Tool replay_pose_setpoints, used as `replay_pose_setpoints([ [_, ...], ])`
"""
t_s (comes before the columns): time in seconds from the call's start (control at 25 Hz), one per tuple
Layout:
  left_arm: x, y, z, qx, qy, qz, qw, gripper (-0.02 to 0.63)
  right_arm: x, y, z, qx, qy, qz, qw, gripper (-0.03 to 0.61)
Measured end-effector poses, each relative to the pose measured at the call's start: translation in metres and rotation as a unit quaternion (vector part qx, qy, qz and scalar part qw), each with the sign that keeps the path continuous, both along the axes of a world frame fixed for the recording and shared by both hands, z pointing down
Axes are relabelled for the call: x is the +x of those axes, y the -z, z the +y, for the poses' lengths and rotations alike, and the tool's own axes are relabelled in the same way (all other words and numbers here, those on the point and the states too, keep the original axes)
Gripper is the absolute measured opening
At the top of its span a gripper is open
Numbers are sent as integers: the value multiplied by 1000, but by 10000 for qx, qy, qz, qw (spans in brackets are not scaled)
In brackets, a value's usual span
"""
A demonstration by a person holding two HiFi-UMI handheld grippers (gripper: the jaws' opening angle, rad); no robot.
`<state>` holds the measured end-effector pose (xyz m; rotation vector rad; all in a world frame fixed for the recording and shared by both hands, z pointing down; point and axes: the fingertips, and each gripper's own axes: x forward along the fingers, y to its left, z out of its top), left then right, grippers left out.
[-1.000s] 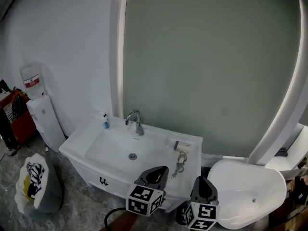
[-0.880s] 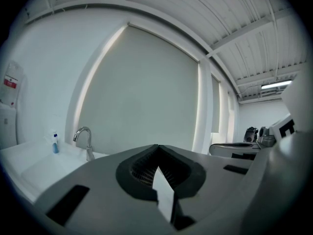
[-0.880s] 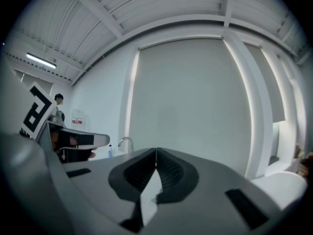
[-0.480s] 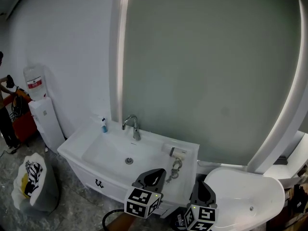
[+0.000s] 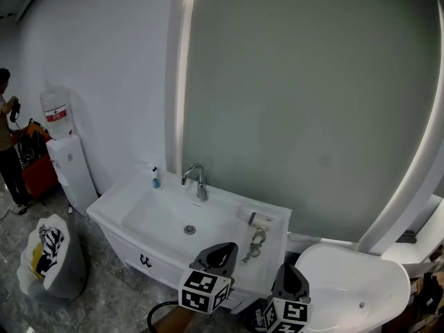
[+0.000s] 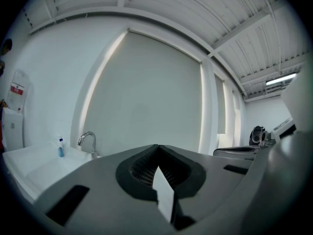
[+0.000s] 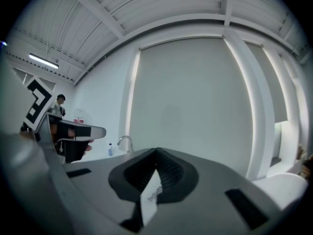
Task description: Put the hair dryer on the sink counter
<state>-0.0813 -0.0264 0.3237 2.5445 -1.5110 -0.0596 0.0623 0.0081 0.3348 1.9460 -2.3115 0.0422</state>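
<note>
The white hair dryer lies on the right end of the white sink counter, its cord coiled just in front of it. Low in the head view, my left gripper hovers in front of the counter's edge, short of the cord. My right gripper is beside it, further right. In the left gripper view, the left gripper has its jaws together with nothing between them. The right gripper looks the same in its own view. Both point level toward the wall.
A faucet and a small blue bottle stand at the back of the basin. A white bathtub sits to the right. On the left are a water dispenser, a bagged bin and a person.
The head view has shifted slightly, bringing a person into sight at the far left. Both grippers stay low in the picture, still shut. The hair dryer has not moved on the counter.
</note>
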Motion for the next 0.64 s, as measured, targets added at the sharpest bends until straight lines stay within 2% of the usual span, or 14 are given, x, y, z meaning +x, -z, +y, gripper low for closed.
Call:
replay_pose_setpoints([
  [0.32,-8,-6,7,-72,76,-35,9999,9,-5,-3,8,-20,55,-57,10000,20],
  [0.64,-11,-7,11,-16,145,-9,9999,9,6,-3,11,-2,-73,-121,9999,20],
])
